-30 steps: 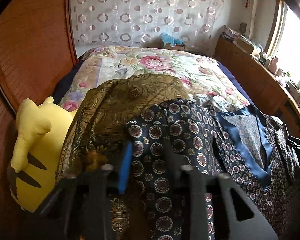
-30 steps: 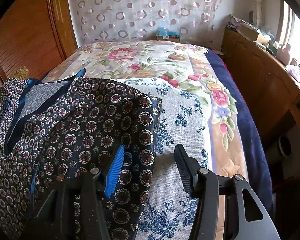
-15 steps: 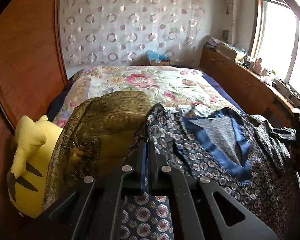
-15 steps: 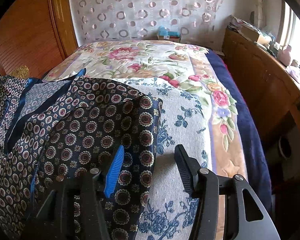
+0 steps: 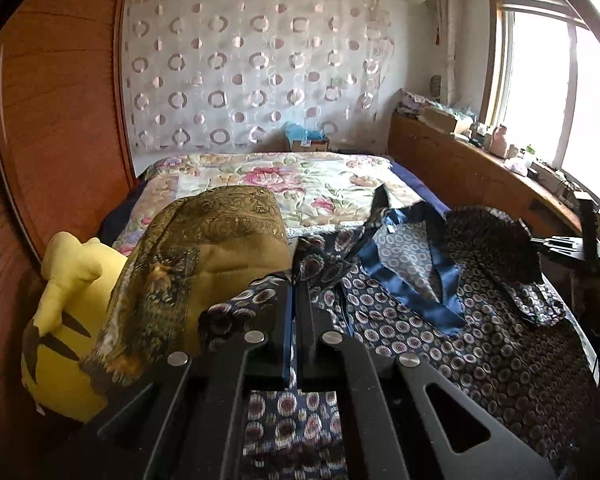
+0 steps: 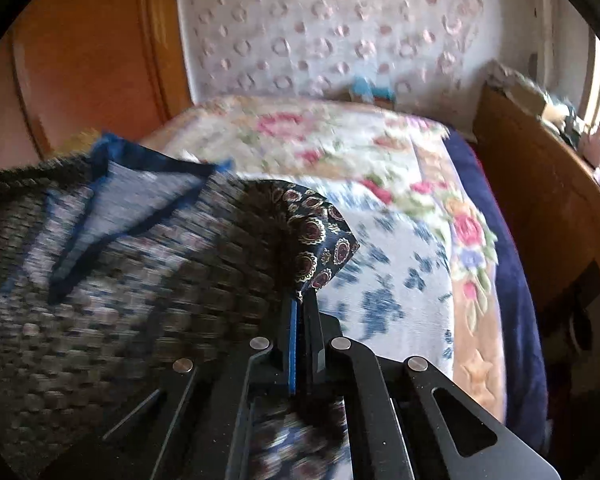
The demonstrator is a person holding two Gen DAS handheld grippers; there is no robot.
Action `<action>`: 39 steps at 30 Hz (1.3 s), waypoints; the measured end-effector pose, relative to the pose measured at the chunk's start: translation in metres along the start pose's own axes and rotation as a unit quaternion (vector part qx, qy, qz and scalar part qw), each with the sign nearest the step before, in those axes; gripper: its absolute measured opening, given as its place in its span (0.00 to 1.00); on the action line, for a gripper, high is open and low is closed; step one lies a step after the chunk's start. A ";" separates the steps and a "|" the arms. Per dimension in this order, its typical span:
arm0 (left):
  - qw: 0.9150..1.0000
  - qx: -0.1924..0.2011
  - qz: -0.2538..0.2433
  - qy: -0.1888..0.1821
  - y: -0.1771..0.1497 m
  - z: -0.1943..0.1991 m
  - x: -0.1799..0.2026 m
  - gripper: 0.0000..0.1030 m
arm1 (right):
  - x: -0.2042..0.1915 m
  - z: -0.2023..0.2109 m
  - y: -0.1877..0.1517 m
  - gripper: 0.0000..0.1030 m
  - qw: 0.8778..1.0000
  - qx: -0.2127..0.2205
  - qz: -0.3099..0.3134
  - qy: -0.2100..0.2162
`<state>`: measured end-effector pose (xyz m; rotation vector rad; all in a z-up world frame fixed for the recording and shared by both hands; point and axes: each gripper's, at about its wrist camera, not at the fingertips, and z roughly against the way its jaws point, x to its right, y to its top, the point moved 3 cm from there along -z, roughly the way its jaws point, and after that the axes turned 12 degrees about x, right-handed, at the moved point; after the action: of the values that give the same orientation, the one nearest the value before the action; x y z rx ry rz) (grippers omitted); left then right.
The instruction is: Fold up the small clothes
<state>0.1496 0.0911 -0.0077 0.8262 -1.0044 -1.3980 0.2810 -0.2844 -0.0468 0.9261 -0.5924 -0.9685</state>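
A dark navy garment [image 5: 440, 320] printed with round medallions and edged in plain blue lies spread over the near end of the bed. My left gripper [image 5: 294, 292] is shut on its left edge, the cloth bunched up between the pads. In the right wrist view the same garment [image 6: 112, 264] hangs blurred to the left, and my right gripper [image 6: 302, 304] is shut on its right corner, which pokes up past the fingertips. At the right edge of the left wrist view the right gripper [image 5: 572, 244] shows dimly beside the cloth.
An olive-gold patterned cloth [image 5: 196, 256] is draped over a yellow plush toy [image 5: 64, 292] at the left. The floral bedspread [image 5: 300, 180] stretches toward the circle-patterned curtain. Wooden panelling [image 5: 52, 120] lines the left; a cluttered wooden ledge [image 5: 480, 168] runs under the window on the right.
The left gripper closed on the garment's edge and lifted it back. The right gripper, open over the corner before, has snapped shut on it and moved, blurring its view.
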 end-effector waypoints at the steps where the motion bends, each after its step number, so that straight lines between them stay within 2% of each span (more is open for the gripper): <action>1: 1.000 0.007 0.000 0.001 -0.001 0.008 -0.001 0.02 | -0.006 0.011 0.001 0.02 1.000 0.013 0.004 0.003; 7: 0.999 0.035 0.010 0.009 -0.011 0.048 -0.009 0.02 | -0.037 0.083 -0.002 0.02 0.997 0.078 0.017 0.011; 12: 0.999 0.038 0.019 0.017 -0.030 0.075 -0.020 0.02 | -0.052 0.128 -0.027 0.02 0.995 0.096 0.013 0.015; 17: 0.998 0.037 0.034 0.027 -0.053 0.097 -0.033 0.02 | -0.057 0.156 -0.072 0.02 0.996 0.083 0.002 0.018; 22: 0.997 0.034 0.050 0.038 -0.071 0.117 -0.045 0.02 | -0.055 0.181 -0.102 0.02 0.998 0.063 -0.017 0.011; 30: 0.997 0.038 0.049 0.055 -0.080 0.146 -0.051 0.02 | -0.057 0.216 -0.104 0.02 0.998 0.055 -0.027 -0.001; 34: 0.997 0.021 0.045 0.056 -0.087 0.151 -0.052 0.02 | -0.057 0.236 -0.107 0.02 0.999 0.044 -0.020 -0.007; 39: 0.998 -0.001 0.033 0.057 -0.094 0.145 -0.047 0.03 | -0.055 0.233 -0.118 0.02 1.000 0.011 -0.018 -0.008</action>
<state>-0.0163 0.1494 -0.0424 0.8555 -0.9339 -1.2810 0.0247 -0.3564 -0.0350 0.9521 -0.6020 -1.0037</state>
